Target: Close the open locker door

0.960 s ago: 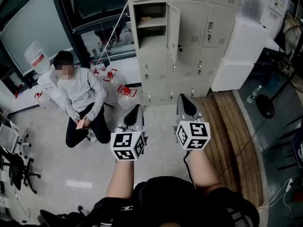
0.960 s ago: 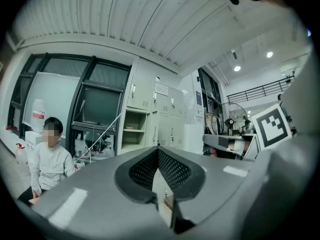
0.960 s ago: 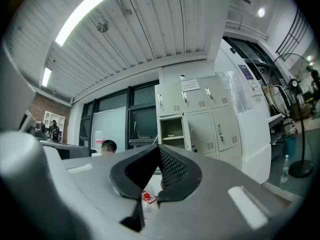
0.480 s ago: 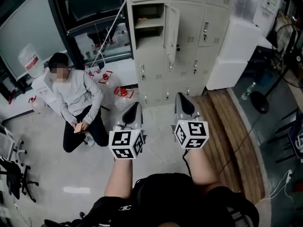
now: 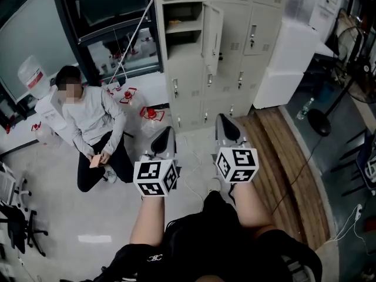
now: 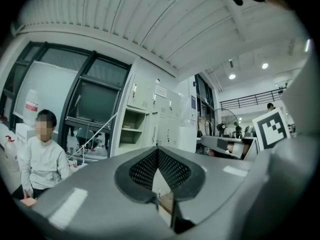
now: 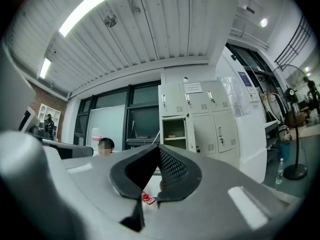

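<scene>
The beige locker bank (image 5: 235, 46) stands ahead at the far side of the room. One upper door (image 5: 213, 33) hangs open to the right of its open compartment (image 5: 183, 28), which has a shelf inside. My left gripper (image 5: 164, 140) and right gripper (image 5: 227, 126) are held side by side above the floor, well short of the lockers. Both point at the lockers, and both are shut with nothing in them. The left gripper view shows its jaws (image 6: 158, 151) closed, with the open compartment (image 6: 131, 130) far off. The right gripper (image 7: 159, 148) also faces the open compartment (image 7: 174, 129).
A person (image 5: 88, 122) sits on the floor at the left, near red-capped water jugs (image 5: 154, 115). A white cabinet (image 5: 288, 57) stands right of the lockers. A fan stand (image 5: 320, 122) and wooden flooring (image 5: 282, 157) lie to the right. A cable (image 5: 194, 187) crosses the floor.
The lockers and the seated person have shifted down and left in the head view as I step nearer. Both grippers stay shut, side by side.
</scene>
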`<state>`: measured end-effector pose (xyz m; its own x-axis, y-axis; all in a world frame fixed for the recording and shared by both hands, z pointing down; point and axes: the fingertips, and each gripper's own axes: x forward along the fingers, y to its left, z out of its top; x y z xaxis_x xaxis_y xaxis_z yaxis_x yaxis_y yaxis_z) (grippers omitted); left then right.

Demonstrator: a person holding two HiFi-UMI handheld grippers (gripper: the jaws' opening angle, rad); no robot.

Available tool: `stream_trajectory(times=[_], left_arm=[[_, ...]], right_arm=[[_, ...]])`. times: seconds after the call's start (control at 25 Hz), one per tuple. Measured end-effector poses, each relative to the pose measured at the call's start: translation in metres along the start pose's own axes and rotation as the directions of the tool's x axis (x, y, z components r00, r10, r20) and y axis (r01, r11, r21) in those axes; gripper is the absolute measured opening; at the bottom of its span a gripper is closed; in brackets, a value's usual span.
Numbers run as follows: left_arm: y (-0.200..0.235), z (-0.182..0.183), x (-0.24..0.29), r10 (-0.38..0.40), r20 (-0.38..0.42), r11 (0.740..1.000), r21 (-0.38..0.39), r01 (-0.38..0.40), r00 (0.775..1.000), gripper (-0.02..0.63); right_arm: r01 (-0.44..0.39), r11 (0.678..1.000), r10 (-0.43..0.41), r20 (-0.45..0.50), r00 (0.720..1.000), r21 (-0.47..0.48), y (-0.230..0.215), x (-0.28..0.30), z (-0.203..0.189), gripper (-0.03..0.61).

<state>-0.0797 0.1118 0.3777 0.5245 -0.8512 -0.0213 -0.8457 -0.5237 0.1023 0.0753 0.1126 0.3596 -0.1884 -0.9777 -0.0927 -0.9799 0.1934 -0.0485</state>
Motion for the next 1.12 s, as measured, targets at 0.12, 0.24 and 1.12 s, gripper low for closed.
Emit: stream_trajectory(times=[0.12, 0.24, 1.12], left_arm=[[-0.005, -0.006, 0.012, -0.011, -0.018, 1.000, 0.024, 0.012, 1.000, 0.000], [-0.006, -0.009, 0.027, -0.007, -0.020, 0.999, 0.047, 0.008, 1.000, 0.000], [0.048, 0.024, 0.270, 0.026, 0.006, 0.999, 0.032, -0.027, 1.000, 0.000]], right_arm=[[-0.007, 1.000, 0.007, -0.001, 1.000, -0.011, -0.001, 0.011, -0.003, 0.009], [-0.010, 1.000, 0.010, 0.008, 1.000, -0.009, -0.010, 0.023, -0.004, 0.009], [-0.005, 1.000, 0.006, 0.023, 1.000, -0.012, -0.151, 0.242, -0.002, 0.009]])
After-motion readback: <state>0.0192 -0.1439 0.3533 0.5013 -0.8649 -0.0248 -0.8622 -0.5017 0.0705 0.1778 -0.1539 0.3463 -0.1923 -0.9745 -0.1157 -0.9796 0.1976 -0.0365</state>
